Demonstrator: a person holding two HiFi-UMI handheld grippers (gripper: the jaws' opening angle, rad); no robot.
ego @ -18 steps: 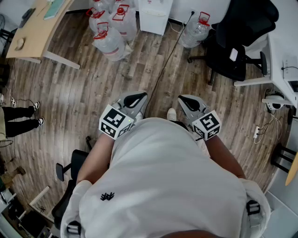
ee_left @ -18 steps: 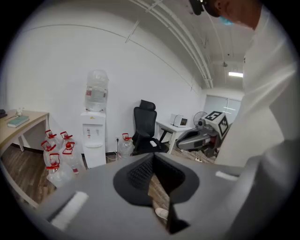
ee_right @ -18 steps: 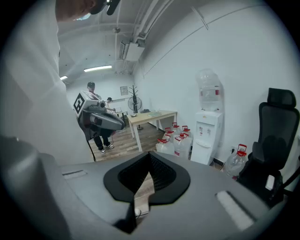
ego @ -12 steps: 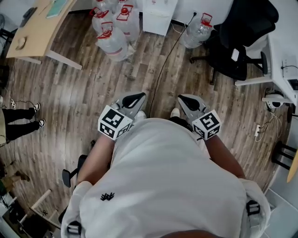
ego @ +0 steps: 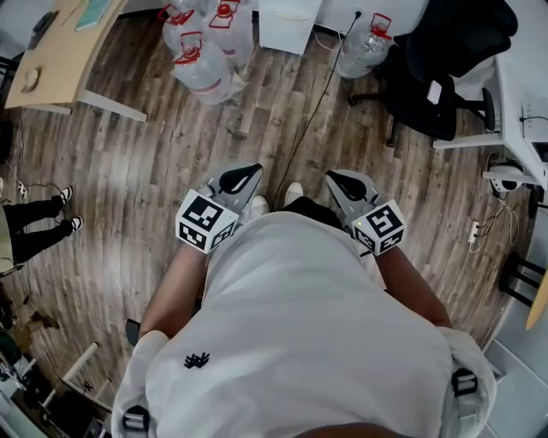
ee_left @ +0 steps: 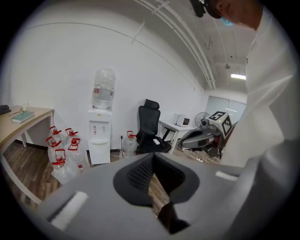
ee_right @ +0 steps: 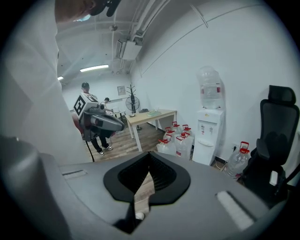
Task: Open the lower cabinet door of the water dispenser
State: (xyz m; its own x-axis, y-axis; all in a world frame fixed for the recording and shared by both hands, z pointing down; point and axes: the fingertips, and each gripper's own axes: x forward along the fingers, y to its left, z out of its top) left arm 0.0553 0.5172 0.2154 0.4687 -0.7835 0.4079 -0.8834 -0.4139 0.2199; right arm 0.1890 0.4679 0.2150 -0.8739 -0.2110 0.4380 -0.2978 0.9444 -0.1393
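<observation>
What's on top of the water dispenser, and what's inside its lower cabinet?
An upturned clear water bottle stands on the white water dispenser. The inside of the lower cabinet cannot be seen: the dispenser's front covers it.

The water dispenser sits at the very top edge, with red-capped water jugs crowding its left in frame. One more jug stands to its right, beside a black office chair. Well short of the dispenser, over the wood floor, the left gripper and right gripper point toward it side by side, apart, while a black cable trails from the dispenser's right down to the person's shoes.
</observation>
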